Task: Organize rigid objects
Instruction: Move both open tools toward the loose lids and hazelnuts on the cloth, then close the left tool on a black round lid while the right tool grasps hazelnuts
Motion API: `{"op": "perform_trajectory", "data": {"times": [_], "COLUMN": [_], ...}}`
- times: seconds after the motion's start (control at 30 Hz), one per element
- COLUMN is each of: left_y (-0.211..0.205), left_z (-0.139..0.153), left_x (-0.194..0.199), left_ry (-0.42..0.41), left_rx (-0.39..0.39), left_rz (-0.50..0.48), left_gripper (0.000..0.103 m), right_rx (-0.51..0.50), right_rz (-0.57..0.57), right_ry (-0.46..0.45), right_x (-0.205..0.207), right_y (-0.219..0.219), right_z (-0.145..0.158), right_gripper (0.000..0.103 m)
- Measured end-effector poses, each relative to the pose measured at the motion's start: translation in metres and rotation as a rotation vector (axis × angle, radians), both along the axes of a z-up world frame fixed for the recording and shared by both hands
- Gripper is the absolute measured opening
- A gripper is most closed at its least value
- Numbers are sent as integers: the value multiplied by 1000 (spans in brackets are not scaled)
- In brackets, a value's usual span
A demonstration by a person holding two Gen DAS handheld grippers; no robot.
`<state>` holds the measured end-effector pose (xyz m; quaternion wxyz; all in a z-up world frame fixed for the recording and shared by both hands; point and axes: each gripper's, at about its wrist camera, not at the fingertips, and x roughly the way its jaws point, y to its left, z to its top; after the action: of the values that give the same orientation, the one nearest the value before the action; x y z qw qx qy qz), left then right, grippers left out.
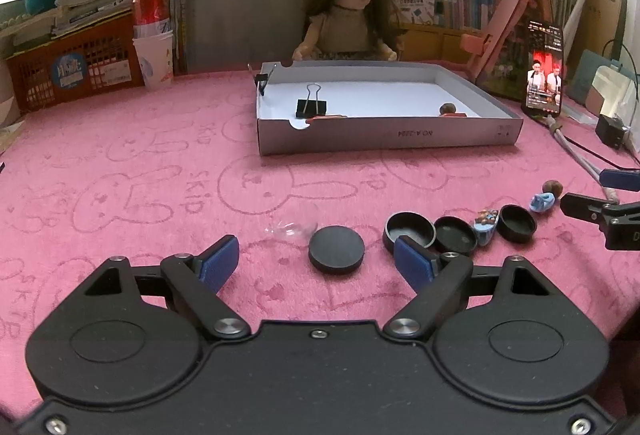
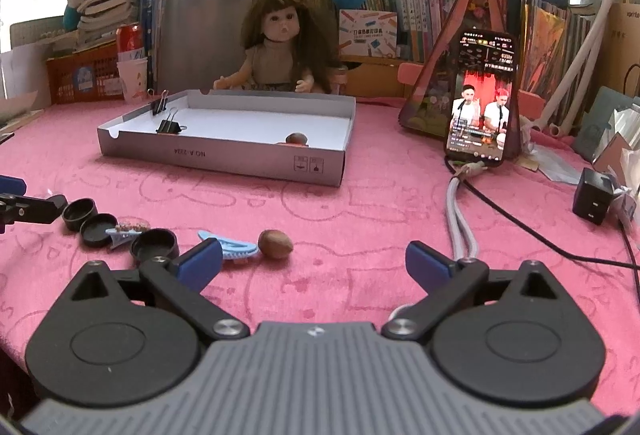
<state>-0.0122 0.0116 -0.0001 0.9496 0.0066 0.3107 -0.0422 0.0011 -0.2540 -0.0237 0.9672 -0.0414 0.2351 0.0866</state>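
A flat black lid lies on the pink cloth just ahead of my open left gripper, between its blue pads. To its right sit three black caps, a decorated hair clip, a blue hair clip and a brown nut. My right gripper stands open and empty, the nut and blue clip just ahead of its left finger. The grey cardboard tray holds a black binder clip and another nut.
A doll sits behind the tray. A phone leans at the right with cables and a black charger beside it. Red baskets, a can, cups and books line the back. A clear plastic piece lies left of the lid.
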Motion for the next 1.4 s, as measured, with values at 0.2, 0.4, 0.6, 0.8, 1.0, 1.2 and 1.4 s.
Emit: {"op": "perform_trajectory", "data": {"times": [0.2, 0.4, 0.6, 0.8, 1.0, 1.2, 1.4], "left_y": [-2, -4, -5, -6, -4, -2, -3], "left_z": [-5, -9, -9, -6, -4, -2, -5], "left_x": [1, 0, 0, 3, 6, 7, 10], "left_ry": [8, 0, -4, -6, -6, -11, -6], "left_rx": [8, 23, 32, 32, 21, 16, 26], "left_rz": [-7, -8, -4, -3, 4, 16, 15], "left_gripper": [82, 82, 74, 52, 34, 30, 30], "right_rx": [6, 7, -6, 22, 31, 40, 15], "right_rz": [0, -3, -2, 4, -2, -21, -8], "right_ry": [40, 77, 89, 94, 81, 85, 85], "right_x": [5, 12, 14, 18, 20, 19, 21], "right_y": [3, 7, 9, 11, 12, 6, 10], "right_z": [-4, -7, -7, -3, 0, 4, 3], "right_gripper": [102, 102, 102, 98, 89, 67, 56]}}
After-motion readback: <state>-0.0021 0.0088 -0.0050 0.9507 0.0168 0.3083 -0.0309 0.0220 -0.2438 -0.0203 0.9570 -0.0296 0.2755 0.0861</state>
